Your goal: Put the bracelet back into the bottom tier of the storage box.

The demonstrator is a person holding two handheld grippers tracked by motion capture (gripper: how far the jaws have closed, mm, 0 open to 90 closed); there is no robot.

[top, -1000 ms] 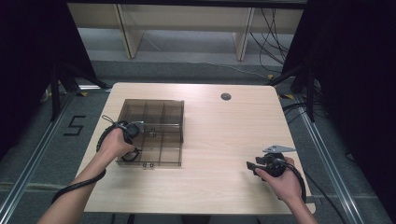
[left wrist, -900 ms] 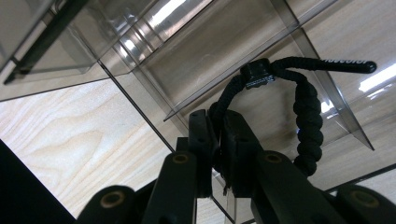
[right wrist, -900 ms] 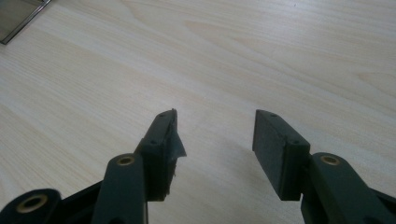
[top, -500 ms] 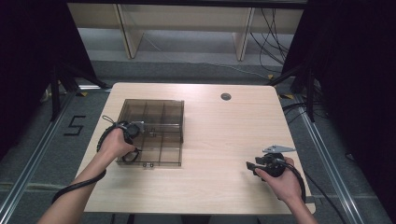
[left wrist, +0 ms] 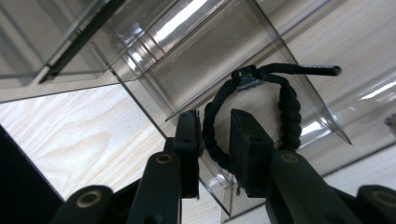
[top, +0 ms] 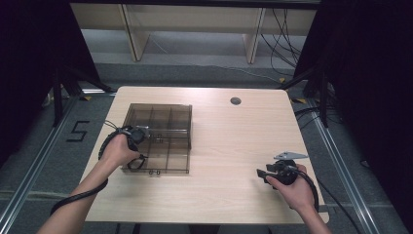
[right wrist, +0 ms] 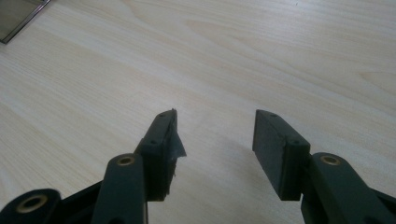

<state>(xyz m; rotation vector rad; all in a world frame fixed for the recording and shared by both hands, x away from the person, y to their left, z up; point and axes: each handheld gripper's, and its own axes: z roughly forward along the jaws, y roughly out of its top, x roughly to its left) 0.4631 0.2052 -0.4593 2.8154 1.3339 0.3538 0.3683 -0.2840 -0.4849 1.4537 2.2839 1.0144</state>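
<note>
A smoky clear plastic organiser box (top: 157, 107) with several compartments lies on the left half of the table. My left gripper (top: 141, 132) reaches into its near left part. In the left gripper view a black braided bracelet (left wrist: 289, 103) lies in a compartment of the box (left wrist: 196, 56). One stretch of its cord passes between the jaws of the left gripper (left wrist: 215, 119). Those jaws have just been opening and stand apart, loose around the cord. My right gripper (top: 261, 172) rests low over bare wood at the front right. The right gripper (right wrist: 215, 115) is open with nothing between its fingers.
The light wood table (top: 229, 136) has a round cable hole (top: 235, 101) near its far edge. A grey three-cornered plate (top: 290, 155) tops the right gripper. Black cables trail from both grippers. Dark curtains and floor rails flank the table.
</note>
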